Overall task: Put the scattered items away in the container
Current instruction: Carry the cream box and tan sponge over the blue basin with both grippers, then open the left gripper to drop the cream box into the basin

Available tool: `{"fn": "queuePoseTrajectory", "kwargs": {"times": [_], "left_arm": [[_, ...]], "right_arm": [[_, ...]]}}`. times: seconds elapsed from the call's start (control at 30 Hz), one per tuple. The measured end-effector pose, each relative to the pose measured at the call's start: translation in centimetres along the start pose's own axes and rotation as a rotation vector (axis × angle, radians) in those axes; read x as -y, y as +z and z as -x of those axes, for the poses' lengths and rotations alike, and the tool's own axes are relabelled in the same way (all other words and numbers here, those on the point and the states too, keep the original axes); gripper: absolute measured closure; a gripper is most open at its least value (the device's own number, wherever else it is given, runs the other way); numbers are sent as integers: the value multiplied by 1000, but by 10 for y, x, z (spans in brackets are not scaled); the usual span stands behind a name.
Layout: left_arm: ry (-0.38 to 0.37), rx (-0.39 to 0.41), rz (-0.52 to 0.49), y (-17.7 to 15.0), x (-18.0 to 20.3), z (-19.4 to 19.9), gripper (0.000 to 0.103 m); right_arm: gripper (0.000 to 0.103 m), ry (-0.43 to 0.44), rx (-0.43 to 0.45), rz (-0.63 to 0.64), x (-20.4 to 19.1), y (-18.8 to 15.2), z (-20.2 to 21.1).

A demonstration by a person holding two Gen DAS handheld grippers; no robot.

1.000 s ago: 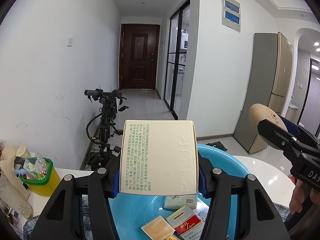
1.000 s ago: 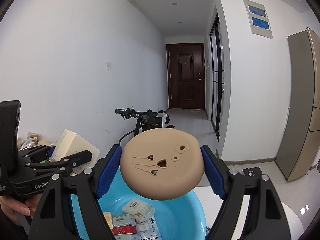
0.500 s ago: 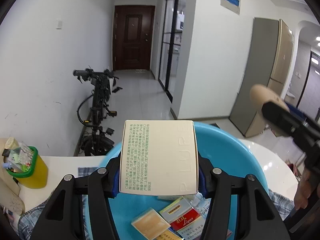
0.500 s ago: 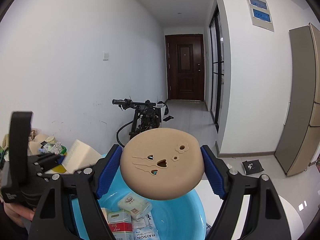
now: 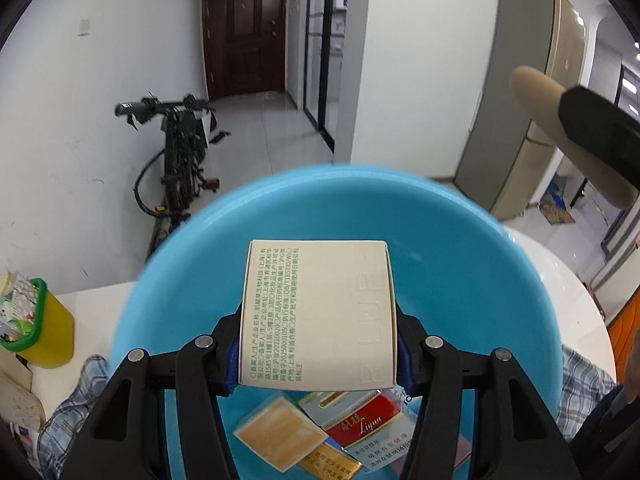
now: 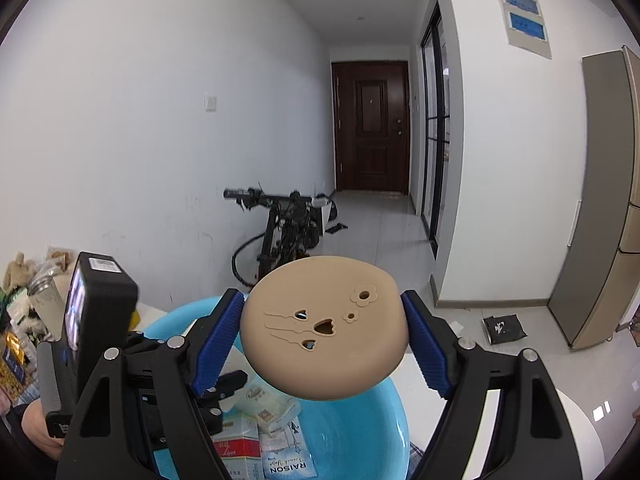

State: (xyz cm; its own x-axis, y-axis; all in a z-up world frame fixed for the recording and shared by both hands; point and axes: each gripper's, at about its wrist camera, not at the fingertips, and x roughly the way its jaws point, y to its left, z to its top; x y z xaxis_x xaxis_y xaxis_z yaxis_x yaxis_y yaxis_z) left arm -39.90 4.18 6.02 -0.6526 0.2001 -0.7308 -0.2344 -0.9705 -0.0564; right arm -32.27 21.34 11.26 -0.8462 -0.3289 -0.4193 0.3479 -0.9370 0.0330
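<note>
The left gripper (image 5: 318, 354) has dropped and tipped forward since a second ago, so the blue basin (image 5: 500, 280) that was only a sliver at the bottom of its view now fills the middle, and the hallway door has slid up to the top; the right gripper (image 6: 324, 344) has barely shifted. The left pads clamp the cream box (image 5: 318, 312) by its two side faces; its long axis runs straight out along the fingers, far end toward the basin's far wall, printed face up, held above the basin's inside. The right gripper squeezes the tan round disc (image 6: 324, 332) by its edges, cut-out face up, roughly flat, over the near side of the basin. Open blue floor lies ahead of the box, with the rim curving well beyond it; below the box sit the red cigarette pack (image 5: 368, 426), an orange-and-white flat packet (image 5: 280, 436) and a gold pack (image 5: 332, 466), crowded at the near side. Left of the basin a yellow tub with a green rim (image 5: 44, 328) stands on the white table (image 5: 560, 276), stuffed with small packets.
</note>
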Motion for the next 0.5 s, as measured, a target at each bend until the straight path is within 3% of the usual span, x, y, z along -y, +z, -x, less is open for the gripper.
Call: {"fn": "queuePoseTrajectory", "kwargs": {"times": [0.5], "left_arm": [[29,-91,-4,-11,7,-23,44]], "right_arm": [[25,31,-220,86,-14,-27,-48]]}}
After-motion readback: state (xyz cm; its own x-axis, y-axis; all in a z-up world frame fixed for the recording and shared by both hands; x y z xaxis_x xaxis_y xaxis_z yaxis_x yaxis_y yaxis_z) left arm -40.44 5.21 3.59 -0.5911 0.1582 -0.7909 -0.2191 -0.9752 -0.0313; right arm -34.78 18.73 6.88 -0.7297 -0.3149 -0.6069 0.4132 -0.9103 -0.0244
